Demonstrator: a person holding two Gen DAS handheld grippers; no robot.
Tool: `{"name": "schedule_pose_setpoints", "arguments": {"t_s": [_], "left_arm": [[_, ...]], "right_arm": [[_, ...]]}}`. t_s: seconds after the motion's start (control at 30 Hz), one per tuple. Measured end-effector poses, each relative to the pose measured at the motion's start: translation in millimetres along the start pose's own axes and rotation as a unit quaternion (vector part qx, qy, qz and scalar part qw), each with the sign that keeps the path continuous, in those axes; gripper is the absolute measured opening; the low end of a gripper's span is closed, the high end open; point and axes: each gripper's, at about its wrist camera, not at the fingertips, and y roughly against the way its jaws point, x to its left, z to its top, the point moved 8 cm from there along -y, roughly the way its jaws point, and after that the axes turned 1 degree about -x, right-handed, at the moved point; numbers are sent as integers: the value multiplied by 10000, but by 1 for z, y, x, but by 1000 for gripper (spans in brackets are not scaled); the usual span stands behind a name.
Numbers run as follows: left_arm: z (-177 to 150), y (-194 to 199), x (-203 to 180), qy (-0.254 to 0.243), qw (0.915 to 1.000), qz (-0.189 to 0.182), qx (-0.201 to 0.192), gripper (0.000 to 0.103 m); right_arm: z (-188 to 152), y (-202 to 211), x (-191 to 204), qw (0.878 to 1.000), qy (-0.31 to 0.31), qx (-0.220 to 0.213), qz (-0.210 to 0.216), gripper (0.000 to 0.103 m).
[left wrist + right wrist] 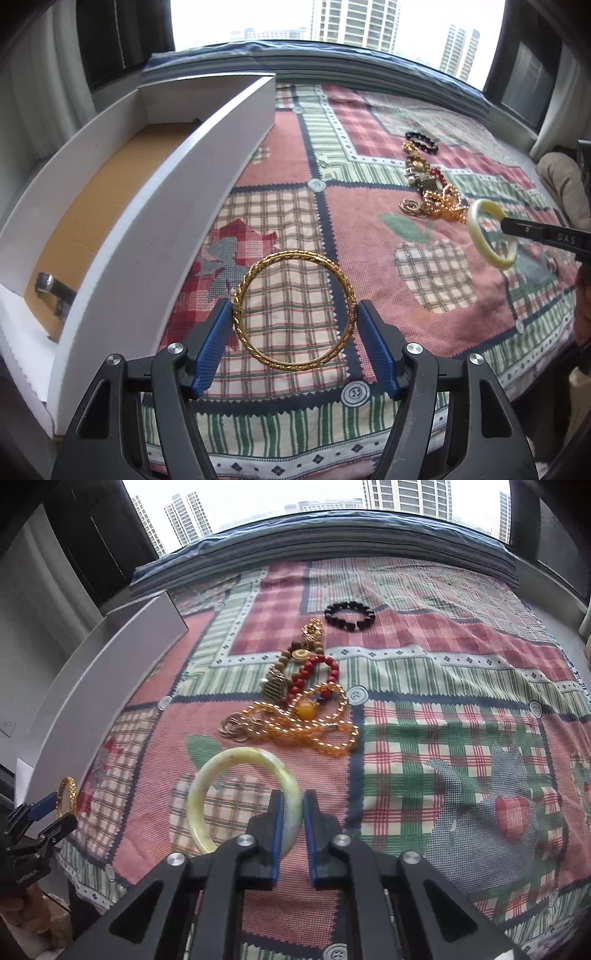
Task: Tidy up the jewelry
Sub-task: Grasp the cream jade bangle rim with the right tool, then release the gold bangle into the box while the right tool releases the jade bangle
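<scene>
left gripper (295, 314) clamps gold bangle (294, 309) (lower centre) | right gripper (293, 805) pinches jade bangle (236, 775) | white box (207, 155) upper left

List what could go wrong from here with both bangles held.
1. The left gripper holds the gold bangle only at two opposite rim points, so it could pivot or slip out.
2. The right gripper pinches the jade bangle at one spot on its rim; it may swing or drop.
3. The box wall is tall; a low carry could clip it.
</scene>
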Motion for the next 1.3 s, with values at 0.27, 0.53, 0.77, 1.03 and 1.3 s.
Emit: {"name": "schedule_pose_setpoints", "arguments": {"t_s": [0.27, 0.53, 0.77, 1.03, 1.3], "left_arm": [[26, 57, 41, 547, 9973, -176, -448, 69], [72, 96, 152, 1253, 9872, 551, -820, 69], [89, 49, 225, 1864, 9778, 857, -427, 69], [81, -13, 260, 2226, 9704, 922, 128, 69], [69, -27, 274, 2232, 9659, 1262, 351, 83]], "right_arm": [[28, 24, 81, 9958, 311, -300, 812, 11], [69, 16, 203, 9796, 793, -339, 1818, 11], [104, -22, 302, 9660, 1367, -195, 2185, 11], [119, -112, 359, 9641, 1695, 280, 2023, 11], [124, -152, 357, 9692, 1769, 472, 1649, 27]]}}
